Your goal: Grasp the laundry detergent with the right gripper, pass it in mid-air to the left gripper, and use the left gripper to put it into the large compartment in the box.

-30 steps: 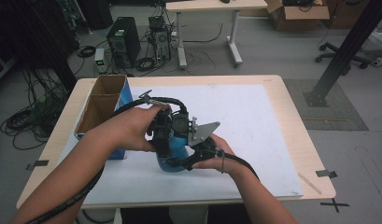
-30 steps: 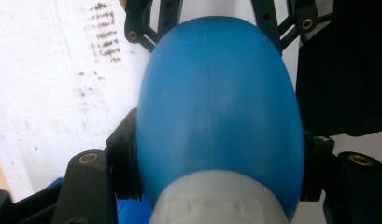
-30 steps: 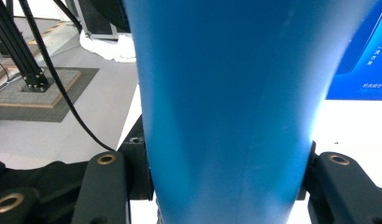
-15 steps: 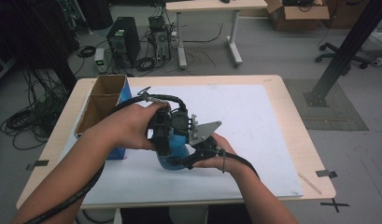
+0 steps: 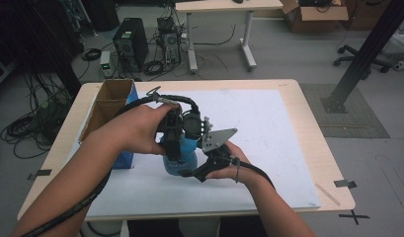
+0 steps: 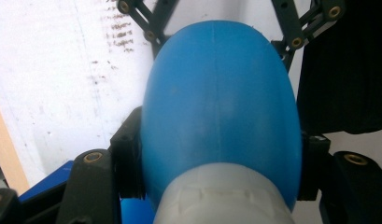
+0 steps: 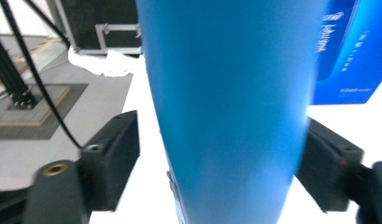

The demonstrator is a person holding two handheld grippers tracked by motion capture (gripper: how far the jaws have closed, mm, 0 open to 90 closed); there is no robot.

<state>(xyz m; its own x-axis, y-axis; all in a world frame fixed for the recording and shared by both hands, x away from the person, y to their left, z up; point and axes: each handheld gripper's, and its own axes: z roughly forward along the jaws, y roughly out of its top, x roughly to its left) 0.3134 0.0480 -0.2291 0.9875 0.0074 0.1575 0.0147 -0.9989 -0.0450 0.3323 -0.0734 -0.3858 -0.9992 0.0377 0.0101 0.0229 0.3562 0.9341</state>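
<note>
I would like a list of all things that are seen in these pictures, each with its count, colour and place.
Bottle: one, blue with a white neck part, above the white sheet, between both grippers.
Box: one, open, brown inside and blue outside, at the table's left side.
Sheet: one, white, covering most of the table.
Table: one, light wood.
Computer tower: one, black, on the floor behind the table.
Office chair: one, dark, on the floor far right.
Left gripper: one, black, shut on the bottle near its white part.
Right gripper: one, black, jaws at both sides of the bottle's body.
</note>
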